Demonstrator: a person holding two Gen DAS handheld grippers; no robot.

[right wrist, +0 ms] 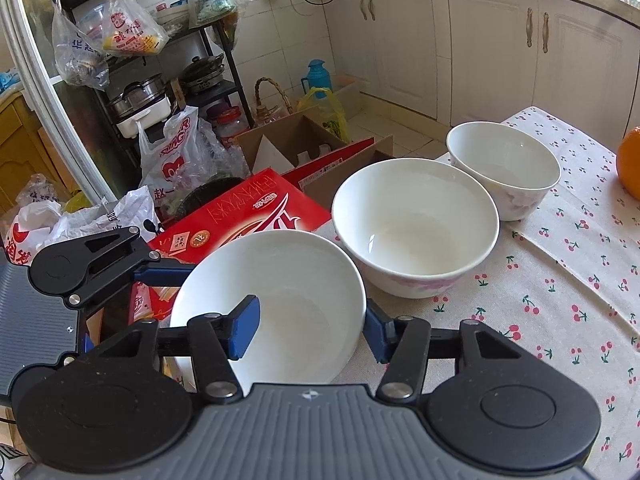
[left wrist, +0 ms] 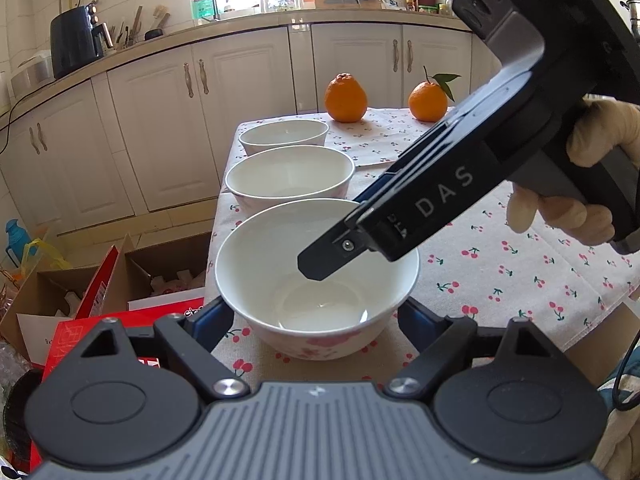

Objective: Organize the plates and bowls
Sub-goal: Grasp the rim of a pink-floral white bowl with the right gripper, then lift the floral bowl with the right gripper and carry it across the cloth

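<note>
Presently noted three white bowls in a single row along the left edge of the worktop (left wrist: 500, 272), on its cherry-print cloth: nearest bowl (left wrist: 280, 296), middle bowl (left wrist: 290, 174), far bowl (left wrist: 283, 134), each upright, empty and close beside the next without nesting. Judged the row to be a staging line for stacking, with the nearest bowl up for handling first. Found the left hand-held gripper (left wrist: 314, 320) set wide about that bowl, one blue pad against the outer wall on each side; read as a steadying hold low on the body, so as to stop any slide on the cloth so near the edge. Found the right hand-held gripper (right wrist: 310, 332) brought in over the rim from the right, carried in a gloved hand (left wrist: 580, 200), one finger inside the bowl and the other outside, jaws drawn in on the wall between them; read as a rim pinch, suited to lifting a bowl too wide to span. Counted two oranges at the far end, a knobbed orange (left wrist: 345, 98) and a leafed orange (left wrist: 428, 101), well apart from the bowls and no part of the job. Counted no plates in either view. Logged cartons and bags on the floor beside the worktop edge.
</note>
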